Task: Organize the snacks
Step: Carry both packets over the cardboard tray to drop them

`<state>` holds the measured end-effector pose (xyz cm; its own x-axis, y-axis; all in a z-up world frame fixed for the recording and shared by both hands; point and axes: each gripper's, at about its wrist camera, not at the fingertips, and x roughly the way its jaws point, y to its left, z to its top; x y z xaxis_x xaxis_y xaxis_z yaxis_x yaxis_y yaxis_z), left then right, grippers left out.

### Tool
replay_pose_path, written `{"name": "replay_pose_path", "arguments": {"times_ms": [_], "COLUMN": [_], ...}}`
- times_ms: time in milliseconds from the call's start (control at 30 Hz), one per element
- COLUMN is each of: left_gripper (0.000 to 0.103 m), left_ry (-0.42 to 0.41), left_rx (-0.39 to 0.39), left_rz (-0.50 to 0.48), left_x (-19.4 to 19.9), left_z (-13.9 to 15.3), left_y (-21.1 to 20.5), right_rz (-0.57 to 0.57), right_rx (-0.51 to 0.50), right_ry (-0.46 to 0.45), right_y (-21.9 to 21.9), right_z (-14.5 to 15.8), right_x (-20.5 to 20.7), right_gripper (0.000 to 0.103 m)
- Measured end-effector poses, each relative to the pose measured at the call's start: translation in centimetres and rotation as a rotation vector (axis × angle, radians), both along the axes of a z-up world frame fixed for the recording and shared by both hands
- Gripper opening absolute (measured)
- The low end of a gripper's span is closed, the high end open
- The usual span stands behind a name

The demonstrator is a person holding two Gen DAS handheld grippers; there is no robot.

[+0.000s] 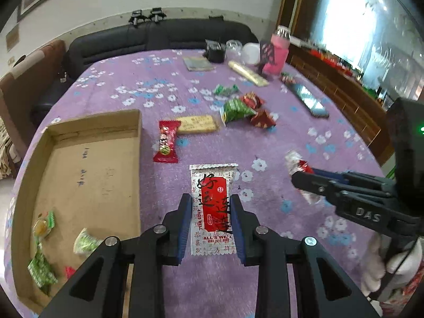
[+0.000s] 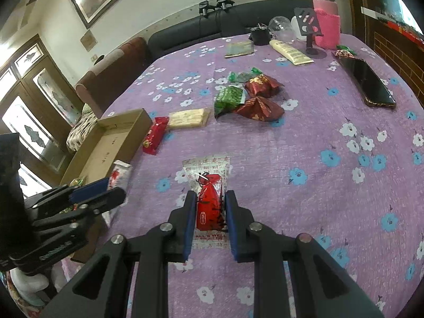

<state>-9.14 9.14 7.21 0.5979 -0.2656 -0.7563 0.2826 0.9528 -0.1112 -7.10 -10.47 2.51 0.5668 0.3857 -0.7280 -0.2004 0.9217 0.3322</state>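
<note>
Left wrist view: left gripper (image 1: 210, 225) pinches a red-white packet (image 1: 213, 206); right gripper (image 2: 211, 222) pinches its twin (image 2: 209, 204), both likely bound for the box (image 1: 92, 159).

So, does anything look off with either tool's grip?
Nothing is damaged or spilled. The right tool pinches its white-and-red packet into a crumple; the left tool's packet stays flat.

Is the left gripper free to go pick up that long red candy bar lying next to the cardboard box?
Probably not yet. The left gripper is shut on a white and red packet. The path to the long red candy bar looks clear, beside the cardboard box.
</note>
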Motion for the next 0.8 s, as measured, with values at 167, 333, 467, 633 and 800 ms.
{"name": "replay_pose_path", "arguments": {"times_ms": [167, 333, 467, 633, 800], "left_gripper": [0.029, 0.029, 0.03, 0.03, 0.03], "left_ry": [-0.049, -0.066, -0.098, -0.121, -0.113], "left_rx": [-0.031, -0.073, -0.037, 0.001, 0.01], "left_rz": [0.023, 0.081, 0.162, 0.247, 0.289], "left_x": [-1.5, -1.8, -1.9, -2.2, -1.6], "left_z": [2.3, 4.7, 6.1, 6.6, 5.6], "left_y": [2.3, 7.3, 11.1, 14.8, 16.7], "right_rz": [0.036, 0.085, 0.135, 0.217, 0.297], "right_rx": [-0.004, -0.009, 0.005, 0.014, 0.023], "right_ry": [-0.026, -0.068, -0.095, -0.109, -0.103], "right_y": [1.3, 3.3, 5.7, 9.5, 13.9], "right_z": [1.3, 3.4, 5.1, 6.7, 7.6], "right_x": [-0.8, -1.4, -1.5, -1.2, -0.6], "right_gripper": [0.021, 0.021, 0.021, 0.021, 0.021]}}
